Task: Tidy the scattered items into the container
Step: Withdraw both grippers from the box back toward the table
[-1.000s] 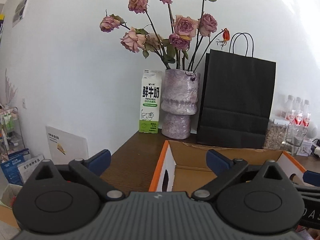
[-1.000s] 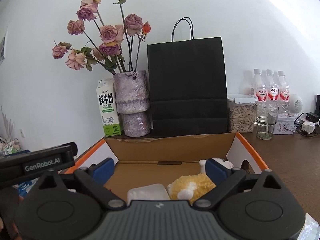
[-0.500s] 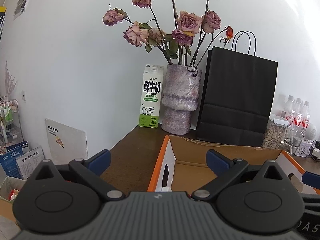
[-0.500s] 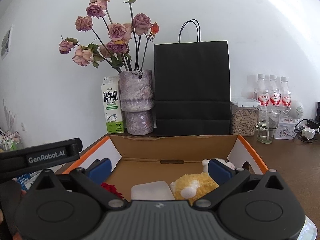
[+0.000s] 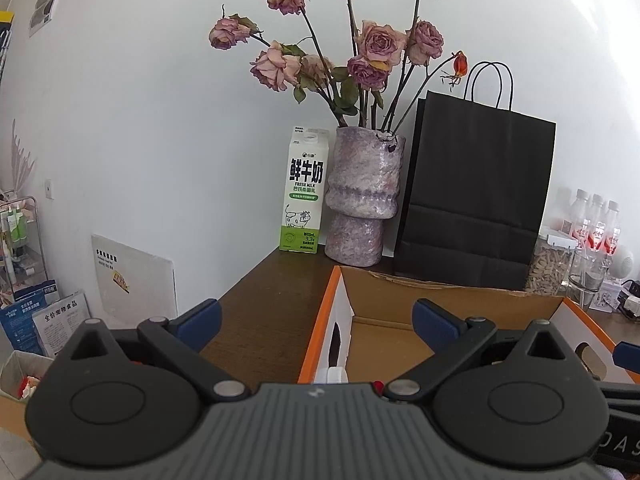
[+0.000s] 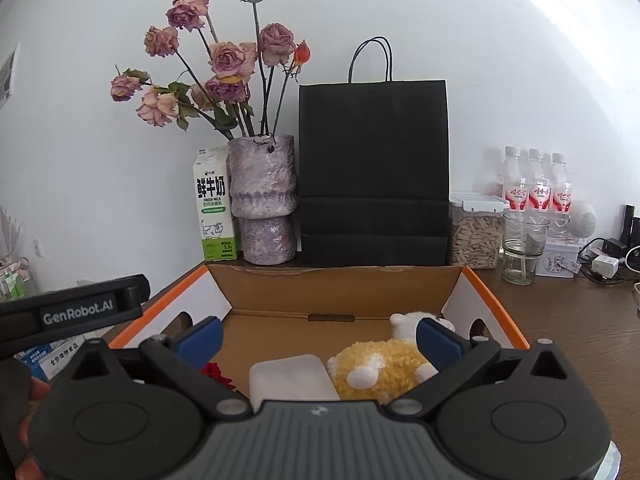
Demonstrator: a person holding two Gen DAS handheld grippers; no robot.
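Dark wood runs under everything you are working over: the table (image 6: pixel 568 320) carries an open cardboard box (image 6: pixel 332 284) with orange rims. Both of your claws are held level above its near edge, facing the far wall.

Your right claw (image 6: pixel 318 334) sits centred over the box, its blue-padded fingers (image 6: pixel 438 336) spread wide with nothing between them. Just beyond and below it, inside the box, lie a white rectangular block (image 6: pixel 290 374), a yellow plush toy (image 6: pixel 380 364) to its right, touching it, and a red item (image 6: pixel 216 372) to its left, mostly hidden by the claw.

Your left claw (image 5: pixel 316 320) hovers over the box's left wall (image 5: pixel 334 328), one finger out over bare table, the other over the box interior. It too is wide open and holds nothing. From the right wrist view, its black body labelled GenRobot.AI shows at the left, with fingertips of your hand (image 6: pixel 32 396) on it at the frame's edge.

Farther off, against the white wall, stand a milk carton (image 5: pixel 304 192), a purple vase (image 5: pixel 364 196) of dried roses (image 5: pixel 372 46) and a black paper bag (image 5: pixel 476 188), left to right. To the far right stand a jar of seeds (image 6: pixel 476 232), a glass (image 6: pixel 522 246) and water bottles (image 6: pixel 538 188).
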